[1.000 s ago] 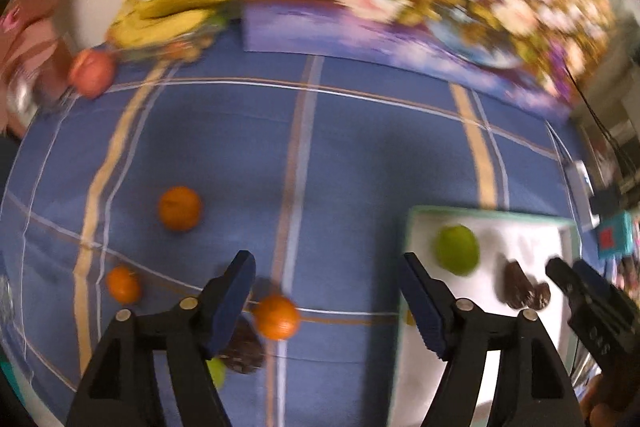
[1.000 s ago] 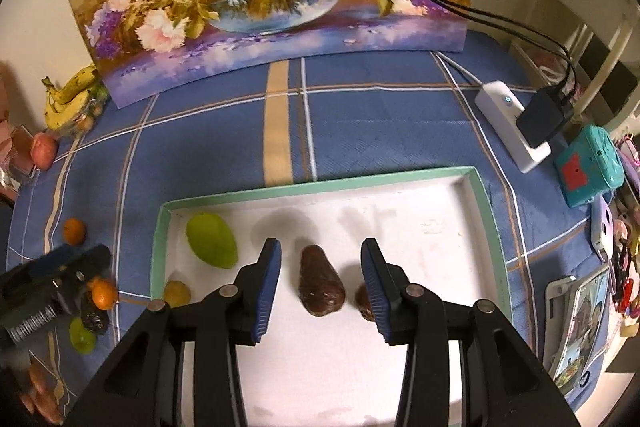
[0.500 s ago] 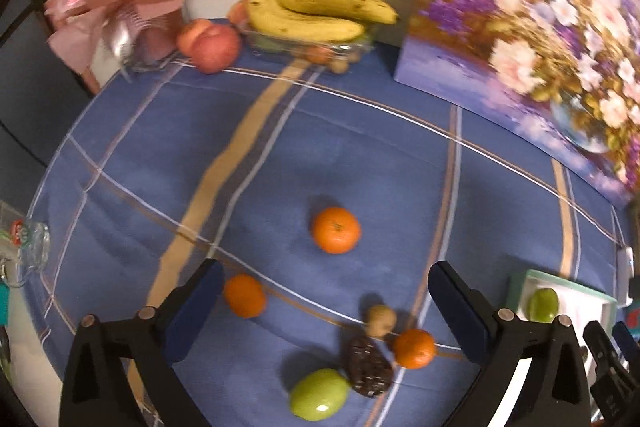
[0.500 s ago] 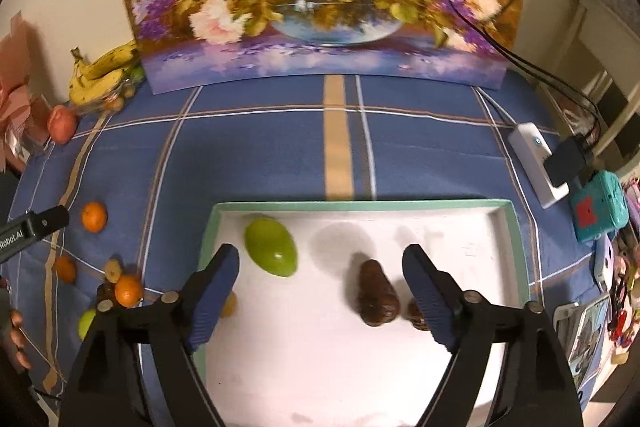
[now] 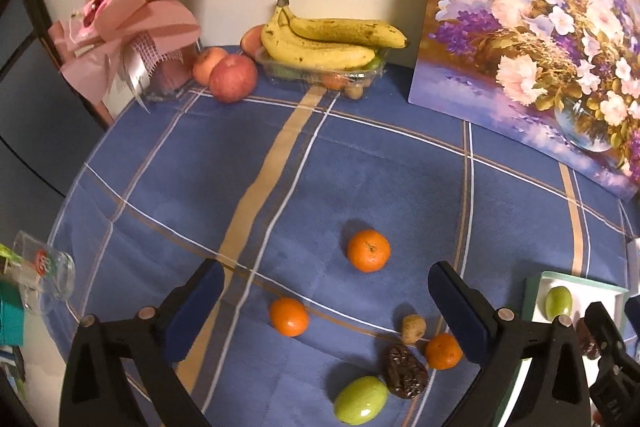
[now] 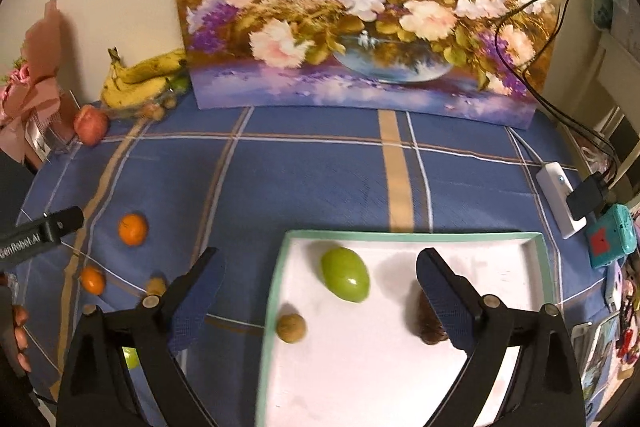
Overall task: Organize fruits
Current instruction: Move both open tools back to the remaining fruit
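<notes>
on the blue plaid tablecloth, loose fruit counts as follows: three round, dimpled tangerines, one smooth oval green fruit, one dark wrinkled fruit and one small tan nut-like piece, all grouped toward the near edge. the white tray with its teal rim, at the near right side of the table, carries one glossy green oval fruit, one rough tan ball close to its left rim, and dark brown wrinkled fruit partly hidden behind a finger, number unclear. a clear plastic punnet with a bunch of bananas and two red apples sit at the far left corner. the left gripper has just been opening; its blue textured pads stand spread wide above the loose group, gripping nothing. the right gripper has also just been opening; it is spread over the tray's left rim, the green fruit between the fingers without contact.
</notes>
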`<state>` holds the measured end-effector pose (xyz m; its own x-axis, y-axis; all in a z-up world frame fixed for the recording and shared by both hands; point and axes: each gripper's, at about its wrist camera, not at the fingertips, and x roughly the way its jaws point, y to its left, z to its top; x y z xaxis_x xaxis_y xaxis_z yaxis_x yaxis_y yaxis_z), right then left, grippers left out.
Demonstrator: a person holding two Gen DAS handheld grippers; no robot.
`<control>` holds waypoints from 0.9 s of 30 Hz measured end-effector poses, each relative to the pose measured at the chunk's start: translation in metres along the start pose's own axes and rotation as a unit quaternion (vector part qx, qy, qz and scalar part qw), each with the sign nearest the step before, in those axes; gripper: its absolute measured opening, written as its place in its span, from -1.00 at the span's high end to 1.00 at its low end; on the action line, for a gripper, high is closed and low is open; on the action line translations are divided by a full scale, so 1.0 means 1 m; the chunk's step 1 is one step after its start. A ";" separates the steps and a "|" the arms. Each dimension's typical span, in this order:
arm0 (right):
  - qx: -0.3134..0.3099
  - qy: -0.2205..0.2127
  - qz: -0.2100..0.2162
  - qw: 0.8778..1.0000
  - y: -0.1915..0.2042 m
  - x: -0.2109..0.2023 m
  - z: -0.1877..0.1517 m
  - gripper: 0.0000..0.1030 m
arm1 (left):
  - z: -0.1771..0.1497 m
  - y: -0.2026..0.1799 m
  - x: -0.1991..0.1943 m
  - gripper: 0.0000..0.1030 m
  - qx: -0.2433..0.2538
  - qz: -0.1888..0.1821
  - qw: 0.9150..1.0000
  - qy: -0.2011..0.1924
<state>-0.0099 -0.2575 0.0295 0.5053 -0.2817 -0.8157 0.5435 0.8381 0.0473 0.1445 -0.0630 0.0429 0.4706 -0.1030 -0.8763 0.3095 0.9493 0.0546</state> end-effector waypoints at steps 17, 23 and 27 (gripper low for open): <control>-0.014 -0.008 0.020 1.000 0.041 -0.002 0.007 -0.88 | 0.018 0.043 -0.018 -1.00 0.007 0.023 0.999 -0.034; -0.029 0.004 0.028 0.999 0.055 0.007 0.006 -0.88 | 0.021 0.057 -0.017 -1.00 -0.004 0.019 0.999 -0.036; -0.034 0.006 0.042 0.999 0.063 0.012 0.006 -0.88 | 0.023 0.064 -0.013 -1.00 -0.012 0.011 0.999 -0.029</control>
<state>0.0342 -0.2107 0.0263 0.5382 -0.2042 -0.8177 0.4526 0.8885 0.0760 0.1776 -0.0076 0.0685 0.5243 -0.0990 -0.8458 0.2801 0.9580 0.0615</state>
